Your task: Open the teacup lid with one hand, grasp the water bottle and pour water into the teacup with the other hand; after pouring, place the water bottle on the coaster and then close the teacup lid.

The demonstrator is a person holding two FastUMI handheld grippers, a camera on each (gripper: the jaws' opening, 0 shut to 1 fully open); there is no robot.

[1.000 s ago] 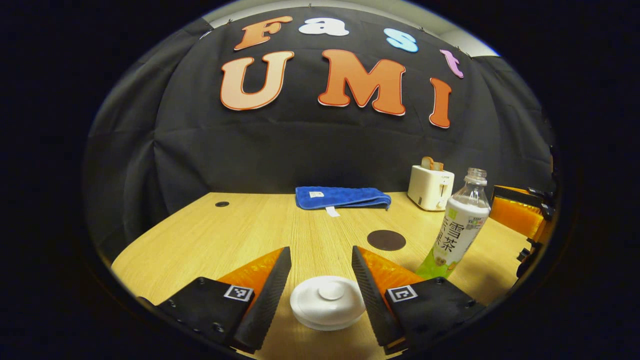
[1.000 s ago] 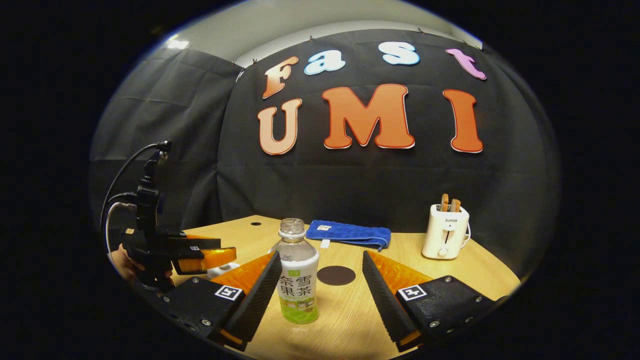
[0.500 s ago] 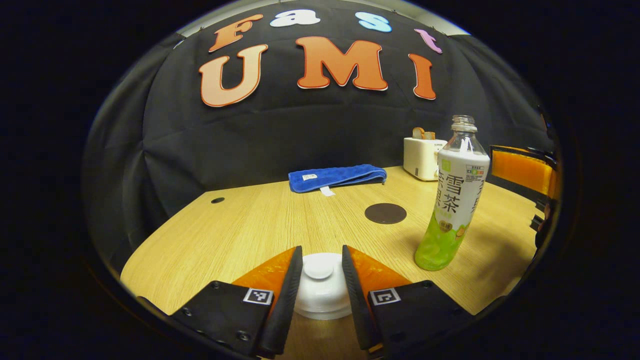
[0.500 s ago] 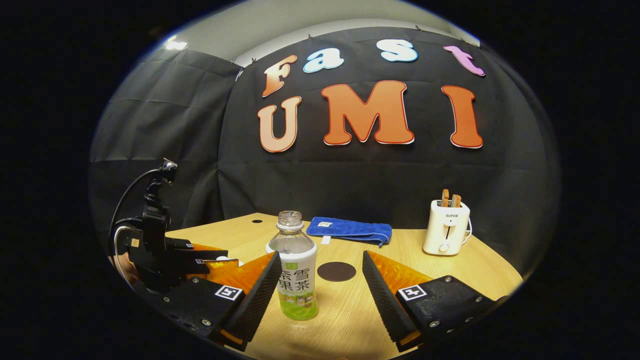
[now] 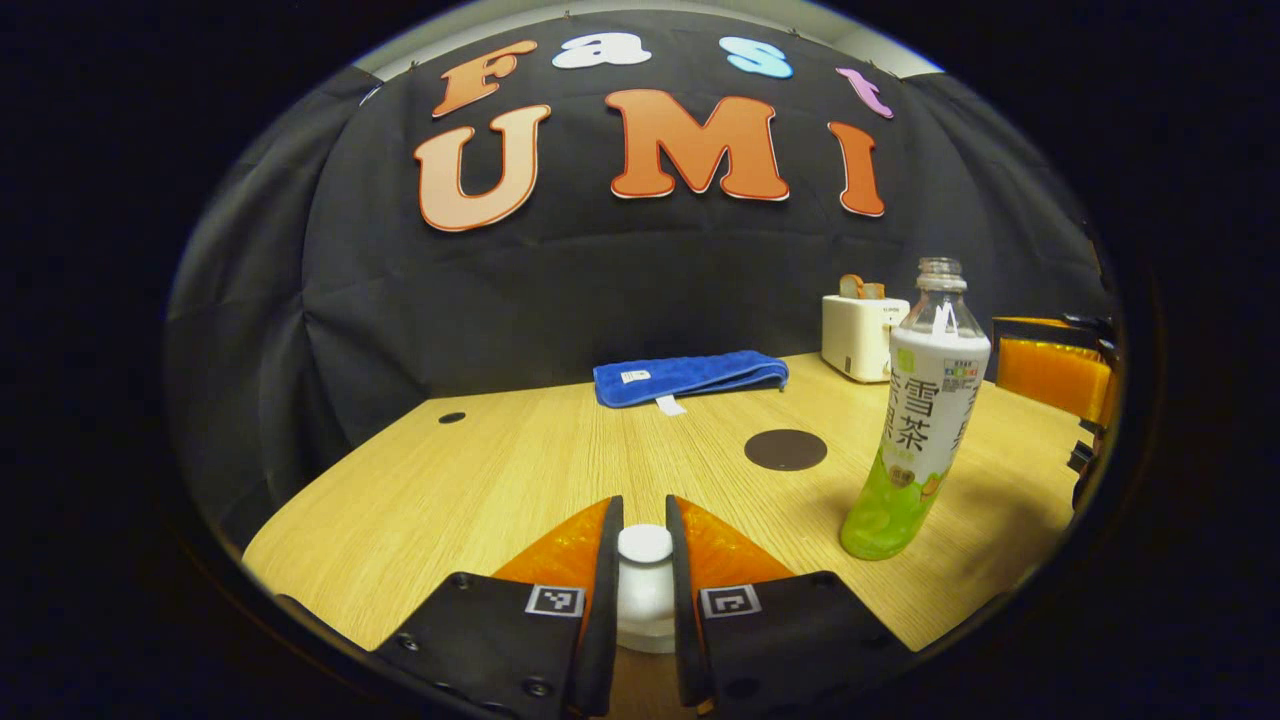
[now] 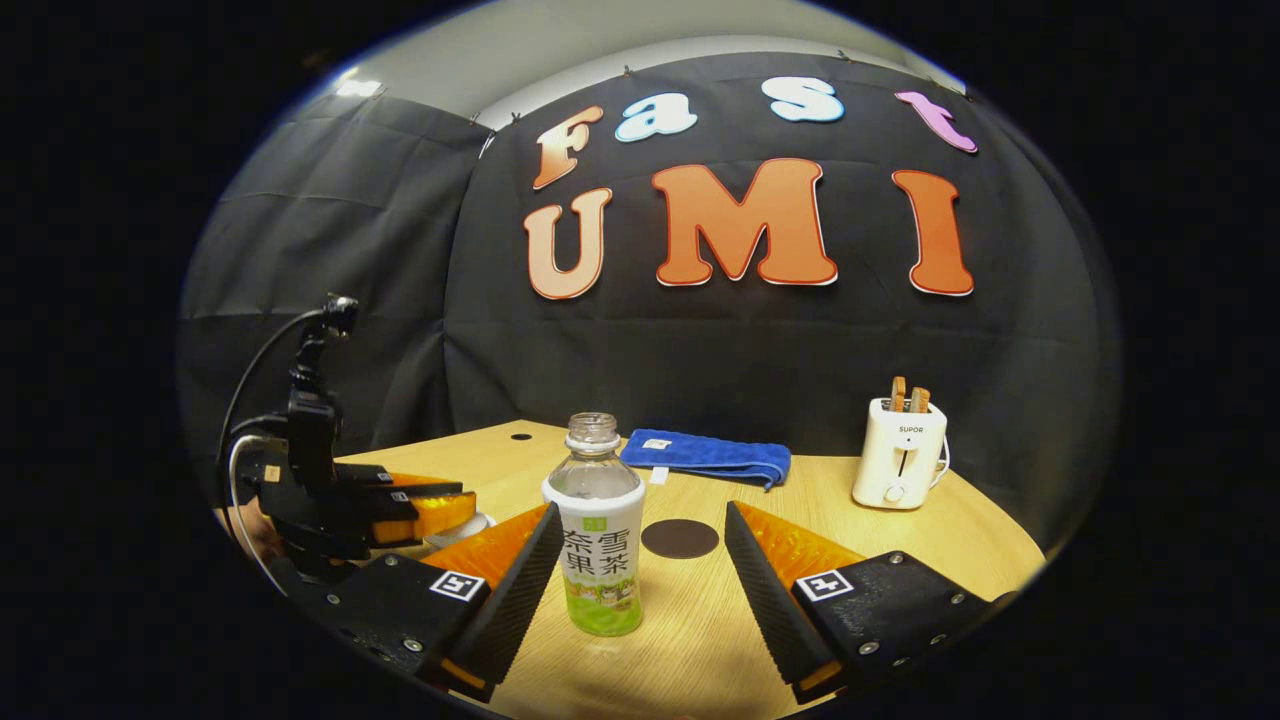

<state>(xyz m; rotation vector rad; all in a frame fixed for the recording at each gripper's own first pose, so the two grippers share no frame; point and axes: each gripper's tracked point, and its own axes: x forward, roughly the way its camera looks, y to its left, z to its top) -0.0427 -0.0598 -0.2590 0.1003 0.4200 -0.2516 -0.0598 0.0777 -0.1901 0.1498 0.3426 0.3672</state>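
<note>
In the left gripper view, the left gripper [image 5: 643, 545] has its fingers clenched on the knob of the white teacup lid [image 5: 644, 578]. Right of the lid, beyond the round coaster [image 5: 785, 450], the water bottle [image 5: 918, 412] stands upright, open mouth up. The right gripper [image 6: 640, 560] is spread wide around the bottle without touching it.

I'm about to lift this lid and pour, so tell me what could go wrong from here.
1. The left gripper pinches only the small knob of the lid, so the lid could slip or swing as it rises.
2. The bottle stands uncapped between the right gripper's open jaws; a nudge while closing might tip it and spill.
</note>
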